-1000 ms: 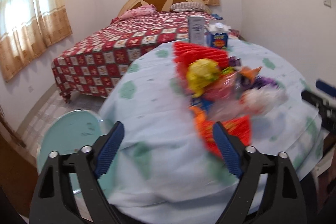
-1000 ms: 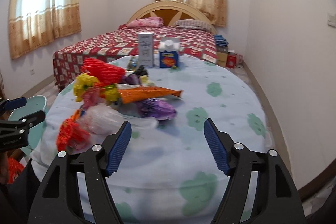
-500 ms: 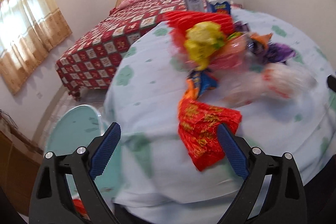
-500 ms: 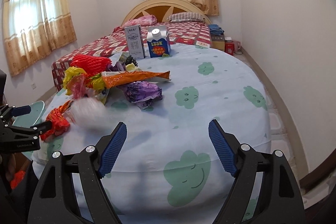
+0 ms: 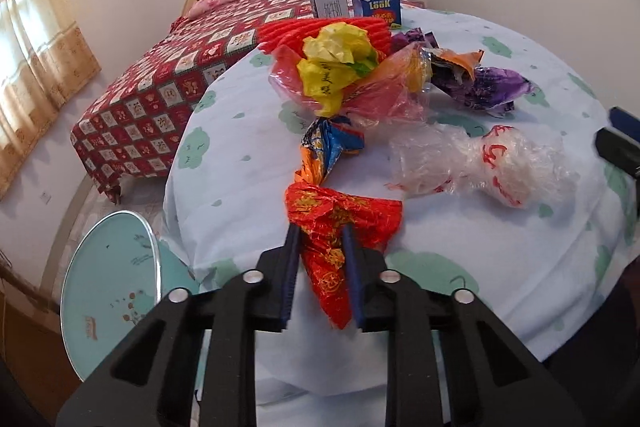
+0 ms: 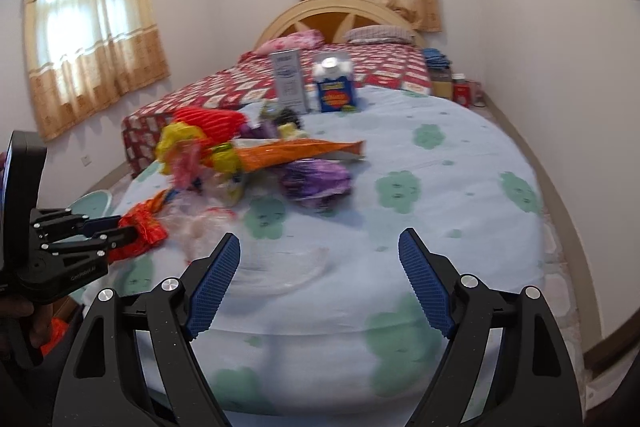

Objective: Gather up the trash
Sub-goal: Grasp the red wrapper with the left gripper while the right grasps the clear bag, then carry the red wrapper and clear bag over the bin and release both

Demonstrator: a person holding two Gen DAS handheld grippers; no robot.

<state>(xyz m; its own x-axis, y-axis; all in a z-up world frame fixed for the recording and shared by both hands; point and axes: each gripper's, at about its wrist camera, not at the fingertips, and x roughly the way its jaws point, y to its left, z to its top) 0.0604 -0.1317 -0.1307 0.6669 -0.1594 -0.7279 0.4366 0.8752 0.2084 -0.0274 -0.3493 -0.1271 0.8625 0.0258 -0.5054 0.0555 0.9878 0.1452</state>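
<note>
Jaws: left gripper (image 5: 320, 247) pinching crinkly red foil wrapper (image 5: 340, 223) | right gripper (image 6: 320, 267) spread

Bright daylight through curtains (image 6: 96, 39) — fisheye edges, right view blurred.

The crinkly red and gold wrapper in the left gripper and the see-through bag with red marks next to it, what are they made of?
The crinkly red and gold wrapper, pinched by the left gripper, looks like thin metallised plastic or foil: it glints and keeps sharp creases. The see-through bag with red marks looks like soft thin plastic film: the tablecloth shows through its loose wrinkles.
</note>
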